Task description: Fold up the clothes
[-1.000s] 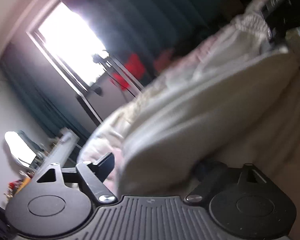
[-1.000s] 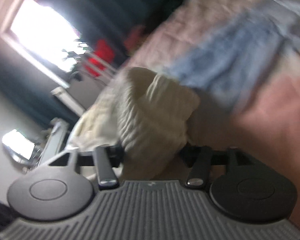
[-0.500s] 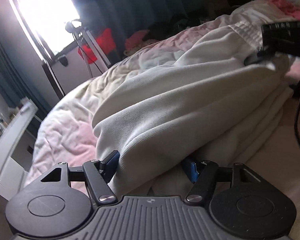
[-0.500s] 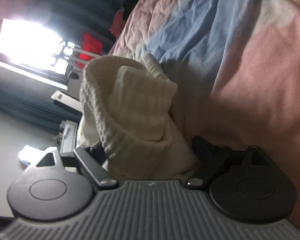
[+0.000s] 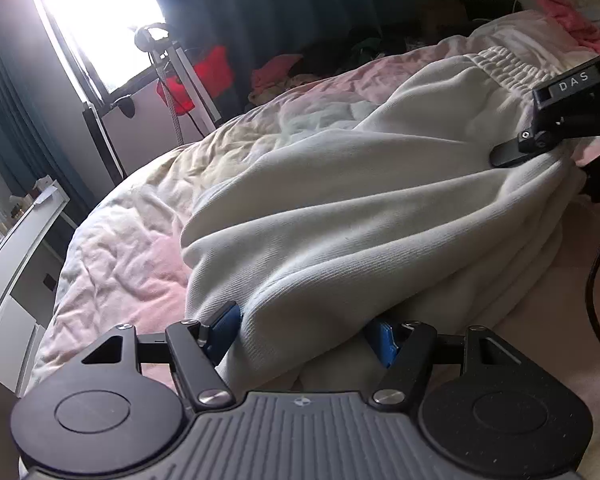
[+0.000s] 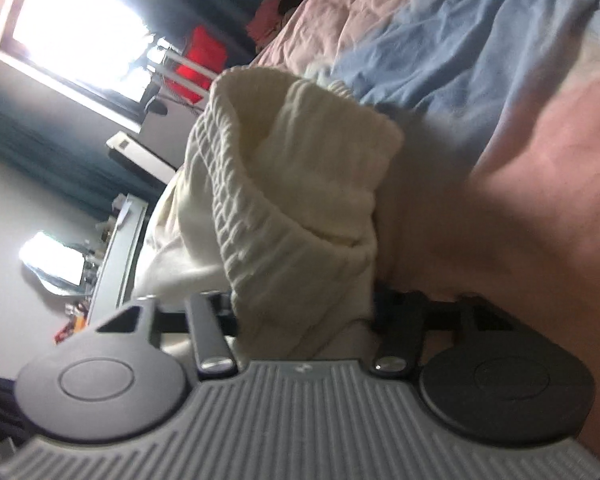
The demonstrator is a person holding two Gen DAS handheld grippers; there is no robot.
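Note:
White sweatpants lie bunched on the bed, their elastic waistband at the far right. My left gripper sits low at the near end, and its blue pads pinch a thick fold of the leg cloth. In the right wrist view the ribbed waistband stands up in a loop. My right gripper has its jaws closing on that bunched cloth, which fills the gap between them. From the left wrist view, the right gripper rests on the waist end.
A pink, blue and cream quilt covers the bed. Beyond its far edge are a bright window, a stand with red cloth and loose clothes. A white dresser lines the left. A black cable hangs at right.
The left wrist view has rolled toward level and the left jaws came in onto the fold. The right jaws widened, then narrowed onto the waistband. The sweatpants barely shifted.

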